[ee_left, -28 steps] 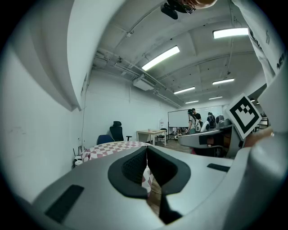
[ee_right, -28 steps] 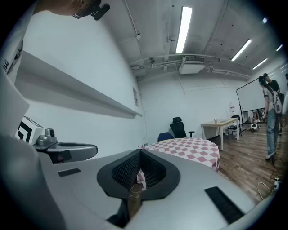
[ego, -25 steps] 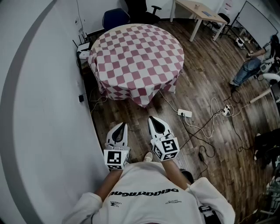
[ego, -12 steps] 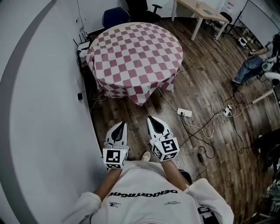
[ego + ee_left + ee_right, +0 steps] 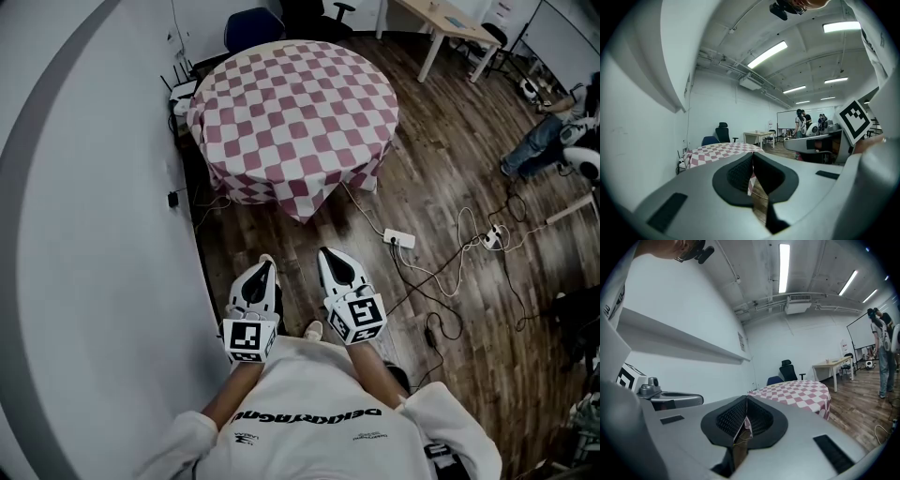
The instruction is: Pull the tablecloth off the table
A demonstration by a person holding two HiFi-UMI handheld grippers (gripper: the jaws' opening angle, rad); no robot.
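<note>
Straight ahead at 12 o'clock the wooden floor (image 5: 281, 234) is bare all the way to the round counter (image 5: 386, 108). Its checked cloth (image 5: 292, 103) hangs low over the near edge. At 9 o'clock the white wall (image 5: 94, 244) runs close beside the left gripper (image 5: 263, 266), so there is little room there. At 2 o'clock a power strip (image 5: 399, 239) and loose cables (image 5: 448, 281) lie across the floor. A blue chair (image 5: 251, 26) stands behind the counter.
</note>
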